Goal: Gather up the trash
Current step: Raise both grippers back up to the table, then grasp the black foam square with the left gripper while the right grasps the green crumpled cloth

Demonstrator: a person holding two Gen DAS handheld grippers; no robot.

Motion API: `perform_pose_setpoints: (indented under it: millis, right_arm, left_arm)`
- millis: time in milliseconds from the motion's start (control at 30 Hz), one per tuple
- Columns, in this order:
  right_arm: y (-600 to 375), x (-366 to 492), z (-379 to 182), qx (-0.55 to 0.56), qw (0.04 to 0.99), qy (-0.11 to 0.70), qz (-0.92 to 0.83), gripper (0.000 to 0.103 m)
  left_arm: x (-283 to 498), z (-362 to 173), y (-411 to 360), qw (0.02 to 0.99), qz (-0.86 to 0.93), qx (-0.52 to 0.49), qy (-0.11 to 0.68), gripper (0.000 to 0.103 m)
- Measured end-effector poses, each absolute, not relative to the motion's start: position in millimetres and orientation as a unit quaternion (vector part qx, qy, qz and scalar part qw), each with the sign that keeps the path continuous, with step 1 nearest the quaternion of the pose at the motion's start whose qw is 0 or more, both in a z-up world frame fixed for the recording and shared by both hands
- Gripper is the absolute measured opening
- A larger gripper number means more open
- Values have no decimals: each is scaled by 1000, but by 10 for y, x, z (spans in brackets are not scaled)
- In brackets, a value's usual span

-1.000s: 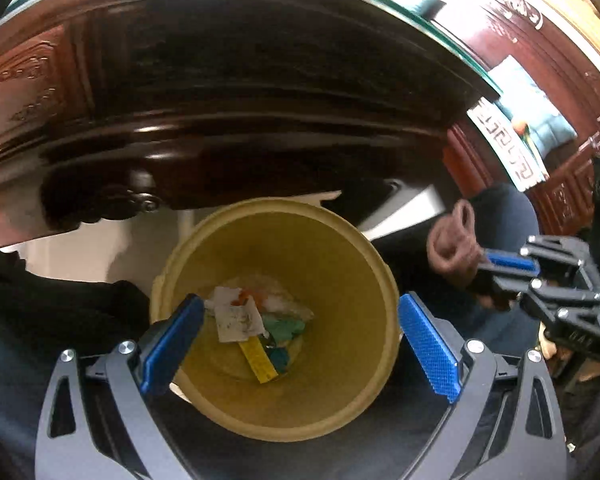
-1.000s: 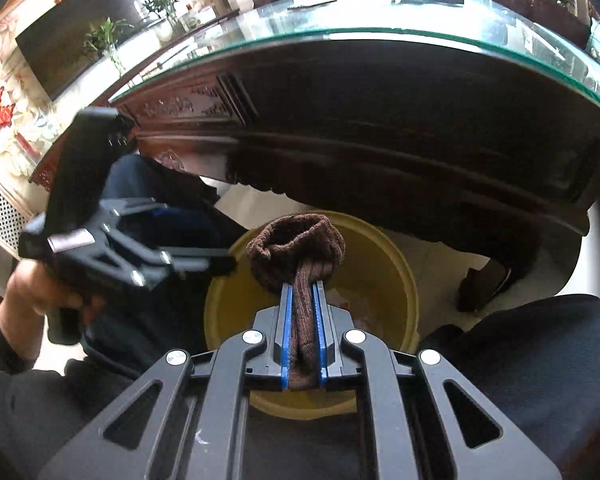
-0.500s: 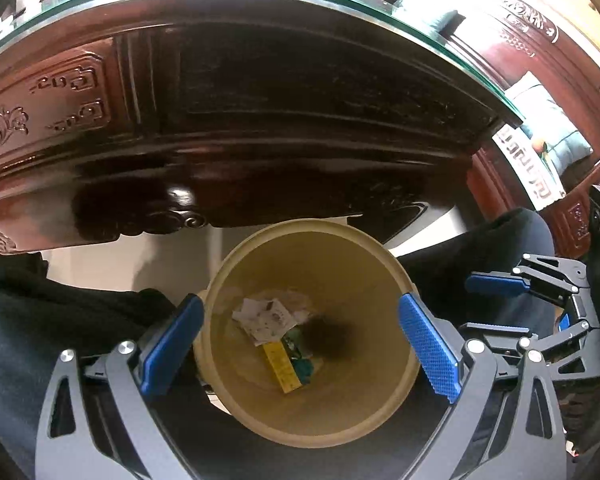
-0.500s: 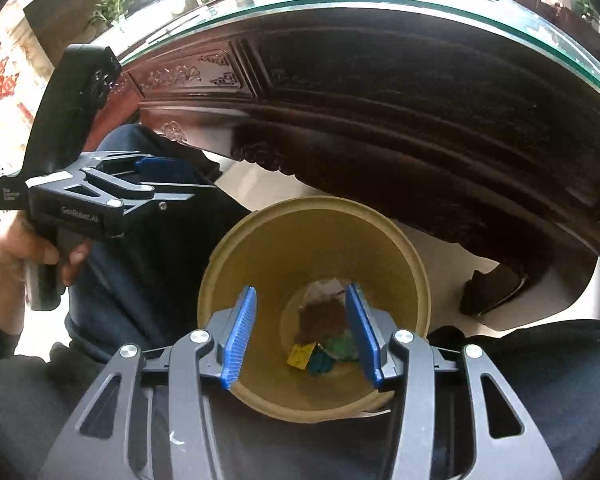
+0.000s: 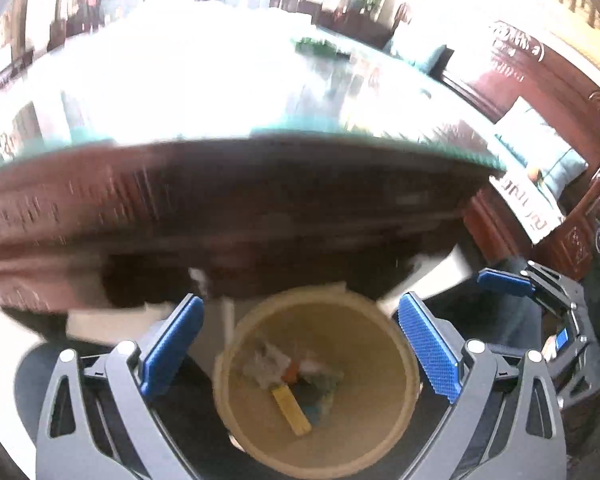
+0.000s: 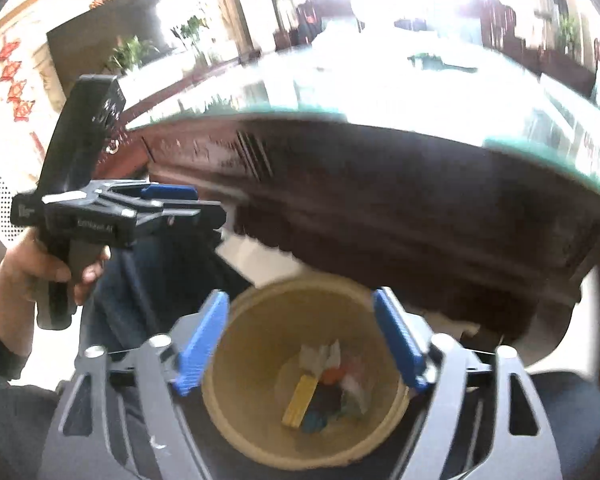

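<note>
A yellow trash bin stands on the floor below a dark wooden table; it also shows in the right wrist view. Inside lie paper scraps, a yellow strip, and a dark brown sock among coloured bits. My left gripper is open and empty above the bin. My right gripper is open and empty above the bin. A green item lies on the glass tabletop, blurred.
The carved wooden table with a glass top overhangs the bin closely. The person's dark-clothed legs flank the bin. The left gripper's body is at the left of the right wrist view. Red wooden furniture is at the right.
My right gripper opened and dropped the brown sock into the bin. Both grippers have since lifted and tilted up, so the tabletop comes into view.
</note>
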State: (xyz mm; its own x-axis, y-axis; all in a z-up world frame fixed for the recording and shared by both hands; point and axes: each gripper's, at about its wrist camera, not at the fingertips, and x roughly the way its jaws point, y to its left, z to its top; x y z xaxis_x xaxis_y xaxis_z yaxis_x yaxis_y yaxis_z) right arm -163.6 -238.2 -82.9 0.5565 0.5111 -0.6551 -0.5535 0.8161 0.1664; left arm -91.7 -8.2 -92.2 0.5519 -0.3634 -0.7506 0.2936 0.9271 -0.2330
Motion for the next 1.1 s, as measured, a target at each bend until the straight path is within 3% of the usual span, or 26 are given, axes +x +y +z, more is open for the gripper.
perform_pose_setpoints:
  millis: [200, 433, 633, 1100]
  right_arm:
    - [-2388, -1485, -517, -37, 907, 297, 295, 94]
    - [-2370, -1048, -228, -27, 921, 278, 271, 94]
    - [-2350, -630, -46, -35, 935, 255, 242, 94]
    - [-2412, 76, -17, 3, 922, 297, 249, 94]
  left_arm:
    - [-617, -414, -87, 916, -156, -1, 369, 99]
    - [38, -25, -48, 937, -118, 10, 330, 99]
    - [581, 60, -19, 941, -92, 23, 325, 99]
    - [1862, -163, 239, 929, -26, 22, 368, 99]
